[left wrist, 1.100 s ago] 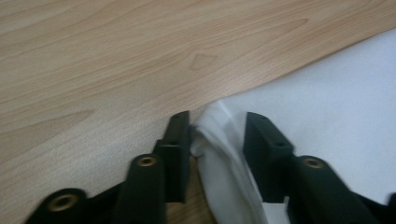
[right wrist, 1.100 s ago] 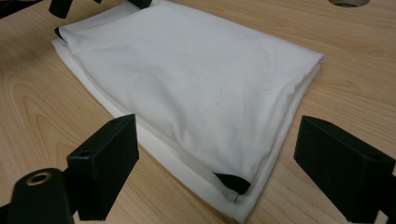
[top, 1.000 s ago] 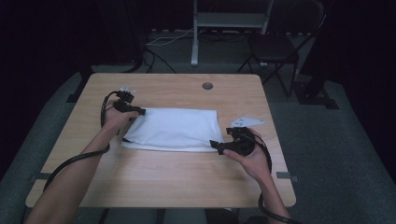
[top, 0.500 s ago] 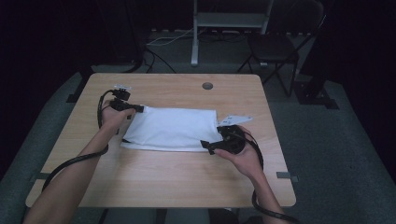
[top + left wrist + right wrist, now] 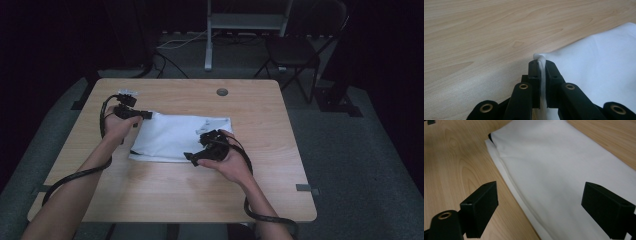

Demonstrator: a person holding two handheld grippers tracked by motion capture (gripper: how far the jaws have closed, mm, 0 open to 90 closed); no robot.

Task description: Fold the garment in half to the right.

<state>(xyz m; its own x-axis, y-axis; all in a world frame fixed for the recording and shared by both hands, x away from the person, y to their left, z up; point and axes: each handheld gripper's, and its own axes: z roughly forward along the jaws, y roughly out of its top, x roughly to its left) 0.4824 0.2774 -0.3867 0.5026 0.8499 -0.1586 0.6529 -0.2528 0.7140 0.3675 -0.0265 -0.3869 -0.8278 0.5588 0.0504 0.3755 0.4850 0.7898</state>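
A folded white cloth (image 5: 170, 137) lies flat on the wooden table (image 5: 165, 200). My left gripper (image 5: 144, 115) is at the cloth's far left corner. In the left gripper view the left gripper (image 5: 542, 72) is shut on a pinched ridge of the white cloth (image 5: 599, 62), lifted slightly off the wood. My right gripper (image 5: 192, 157) hovers over the cloth's near edge, right of centre. In the right gripper view the right gripper (image 5: 544, 207) stands open, its jaws wide apart over the layered edge of the cloth (image 5: 554, 165), with nothing held.
A round cable hole (image 5: 222, 92) sits near the table's far edge. Behind the table stand a dark chair (image 5: 295, 50) and a metal stand (image 5: 245, 20) on the floor. Cables trail from both grippers along the person's forearms.
My right gripper has slid left along the cloth's near edge, jaws still open. The left gripper has stayed at the far left corner, rising slightly with the cloth in it.
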